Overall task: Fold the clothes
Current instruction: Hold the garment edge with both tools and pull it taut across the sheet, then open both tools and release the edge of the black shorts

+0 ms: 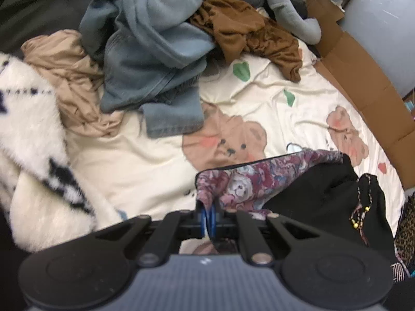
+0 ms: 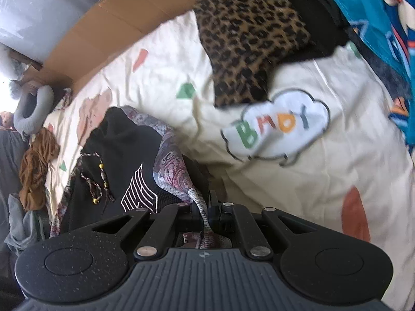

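A black garment with a purple floral lining (image 1: 249,181) hangs between my two grippers above a cream bedsheet (image 1: 145,171) printed with bears. My left gripper (image 1: 209,216) is shut on a corner of the floral fabric. In the right wrist view the same garment (image 2: 122,155) shows its black side with a white print and a beaded cord (image 2: 99,178). The right gripper (image 2: 206,212) is shut on another edge of it, fabric bunched between the fingers.
A loose pile lies at the back: a blue-grey sweatshirt (image 1: 153,51), a brown garment (image 1: 249,31), a beige one (image 1: 75,83), a white fluffy one (image 1: 28,129). Cardboard (image 1: 363,90) borders the bed. A leopard-print garment (image 2: 249,36) and a blue patterned cloth (image 2: 384,26) lie to the right.
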The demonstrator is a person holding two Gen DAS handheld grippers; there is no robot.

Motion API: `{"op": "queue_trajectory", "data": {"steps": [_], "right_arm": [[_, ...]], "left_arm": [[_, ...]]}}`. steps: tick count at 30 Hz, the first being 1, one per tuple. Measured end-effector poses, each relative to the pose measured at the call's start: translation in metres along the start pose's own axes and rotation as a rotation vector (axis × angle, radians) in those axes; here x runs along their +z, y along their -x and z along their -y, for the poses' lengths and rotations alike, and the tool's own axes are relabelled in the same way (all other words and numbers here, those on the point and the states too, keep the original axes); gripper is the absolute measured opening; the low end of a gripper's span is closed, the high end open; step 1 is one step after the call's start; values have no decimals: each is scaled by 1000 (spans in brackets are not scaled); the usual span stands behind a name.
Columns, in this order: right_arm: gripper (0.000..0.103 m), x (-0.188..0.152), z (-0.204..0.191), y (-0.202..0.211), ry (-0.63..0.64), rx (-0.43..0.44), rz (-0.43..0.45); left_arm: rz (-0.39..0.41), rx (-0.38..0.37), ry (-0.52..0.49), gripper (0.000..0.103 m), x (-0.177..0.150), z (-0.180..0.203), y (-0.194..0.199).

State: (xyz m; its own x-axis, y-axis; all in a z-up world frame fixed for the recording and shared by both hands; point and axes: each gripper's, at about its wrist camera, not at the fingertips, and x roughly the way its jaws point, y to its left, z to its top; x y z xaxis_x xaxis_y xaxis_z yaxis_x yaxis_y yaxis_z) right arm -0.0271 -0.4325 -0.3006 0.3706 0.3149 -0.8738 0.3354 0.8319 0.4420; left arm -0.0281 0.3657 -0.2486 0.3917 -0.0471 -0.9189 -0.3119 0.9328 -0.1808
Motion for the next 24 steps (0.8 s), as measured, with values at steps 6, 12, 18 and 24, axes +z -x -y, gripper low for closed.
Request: {"op": "queue_trajectory", "data": {"steps": [6,12,18,24], "right_arm": [[1,-18,17,5,-15,-39,-36],[1,-32,36,3,-36,-85,-82],[16,-36,45,1,-28,-111,-128],[37,-25,51,5,-27,-122,-87]], "left_arm": [[-52,18,18,4,-25,-17,6],[-110,30,33,5,-46,-29,3],[-144,40,-16,24,-39,-28,2],[-105,49,-42,35,-13,-19,-3]]}}
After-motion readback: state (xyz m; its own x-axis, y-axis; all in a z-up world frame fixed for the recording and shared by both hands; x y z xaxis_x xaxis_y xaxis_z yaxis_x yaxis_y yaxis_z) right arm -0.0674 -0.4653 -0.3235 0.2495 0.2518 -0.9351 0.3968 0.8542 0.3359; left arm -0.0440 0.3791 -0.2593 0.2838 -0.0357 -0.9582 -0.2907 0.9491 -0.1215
